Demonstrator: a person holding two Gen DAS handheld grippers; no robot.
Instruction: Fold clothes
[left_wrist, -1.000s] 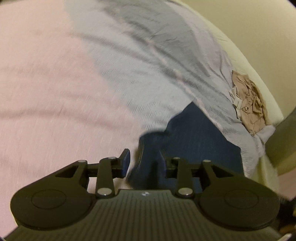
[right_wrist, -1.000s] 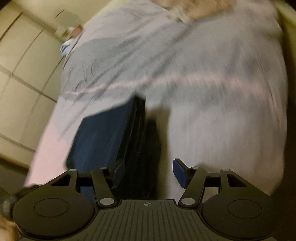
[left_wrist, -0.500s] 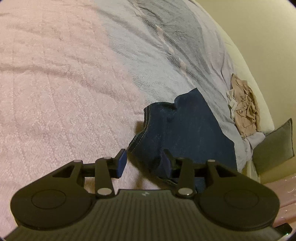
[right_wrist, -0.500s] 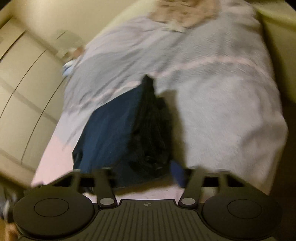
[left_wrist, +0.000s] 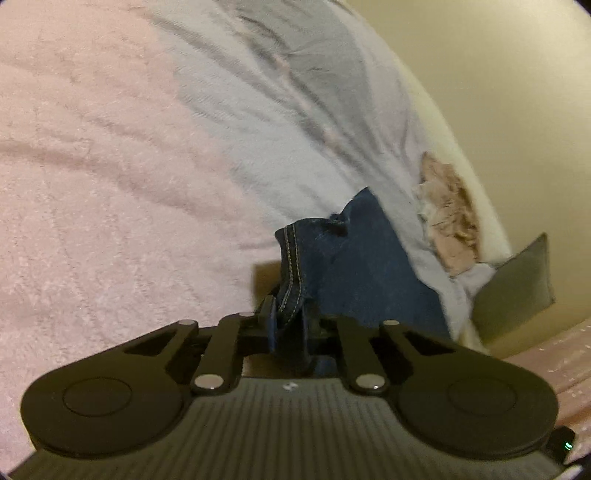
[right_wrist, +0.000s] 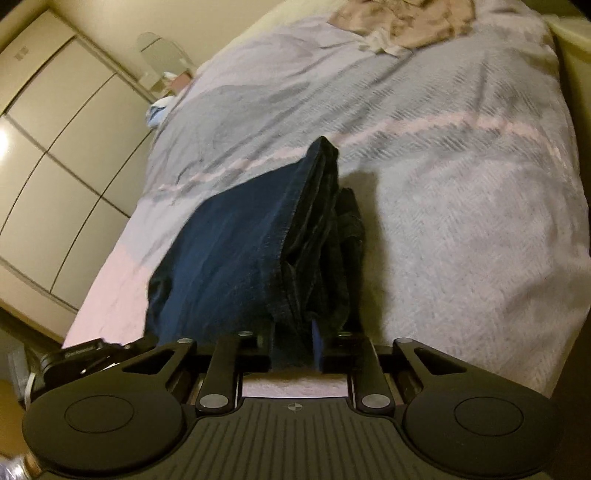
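Note:
Dark blue jeans (left_wrist: 365, 266) lie folded on a bed, over a pink cover (left_wrist: 110, 184) and a grey blanket (left_wrist: 295, 110). My left gripper (left_wrist: 288, 325) is closing, and its pads pinch a stitched edge of the denim that rises between them. In the right wrist view the jeans (right_wrist: 236, 251) stretch away from the camera, with bunched layers along their right side. My right gripper (right_wrist: 293, 345) is closing too, with a thick fold of the denim caught between its jaws.
A crumpled beige garment (left_wrist: 450, 218) lies on the grey blanket near the bed's far edge, also in the right wrist view (right_wrist: 399, 18). A dark green cushion (left_wrist: 517, 284) leans by the wall. Wardrobe doors (right_wrist: 55, 147) stand left of the bed. The other gripper (right_wrist: 88, 354) shows at lower left.
Both grippers have closed from wide apart onto the jeans. The left one sank toward the denim edge; the right one slid in along the jeans' end.

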